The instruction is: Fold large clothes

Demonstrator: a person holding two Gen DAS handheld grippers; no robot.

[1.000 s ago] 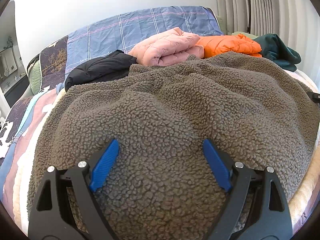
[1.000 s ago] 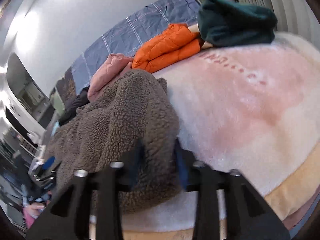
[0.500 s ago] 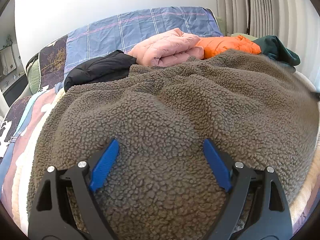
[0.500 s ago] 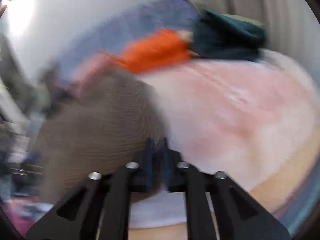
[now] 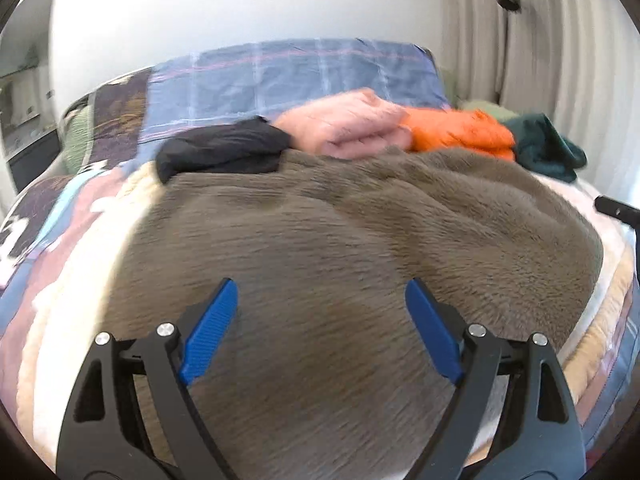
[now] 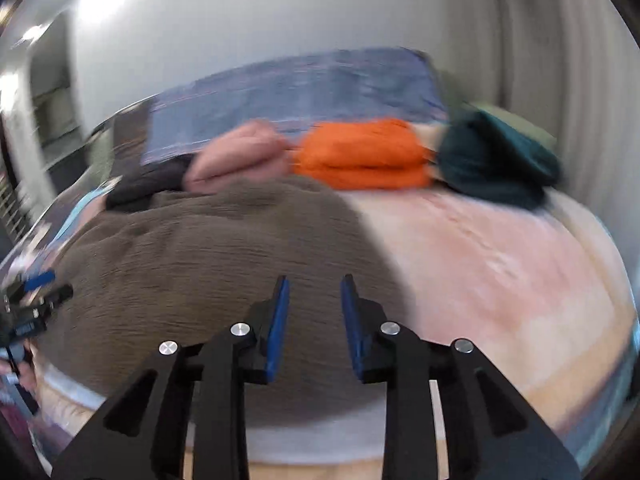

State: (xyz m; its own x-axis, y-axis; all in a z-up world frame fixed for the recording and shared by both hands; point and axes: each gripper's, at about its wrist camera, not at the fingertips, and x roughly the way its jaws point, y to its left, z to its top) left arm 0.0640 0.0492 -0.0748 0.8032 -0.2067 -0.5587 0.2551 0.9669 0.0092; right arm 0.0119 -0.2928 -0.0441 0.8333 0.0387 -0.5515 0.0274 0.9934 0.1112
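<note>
A large brown fleece garment (image 5: 340,240) lies spread on the bed, and its right edge (image 6: 224,248) meets the pale pink blanket. My left gripper (image 5: 320,286) hovers over the near part of the fleece, jaws wide open and holding nothing. My right gripper (image 6: 316,280) hangs above the fleece's right edge. Its jaws are opening, with a narrow gap and nothing gripped between the blue pads (image 6: 280,320). The left gripper (image 6: 32,304) also shows at the far left of the right wrist view. Both views are motion-blurred.
Folded clothes line the back of the bed: a black one (image 5: 224,152), a pink one (image 5: 348,128), an orange one (image 5: 460,134) and a dark green one (image 5: 548,148). A blue plaid pillow (image 5: 300,76) stands behind them. The pink blanket (image 6: 500,260) covers the right side. Curtains hang at right.
The right gripper let go of the fleece edge it was pinching, rolled level and drew back. The left gripper pulled back and up a little, still open. The fleece now lies flatter.
</note>
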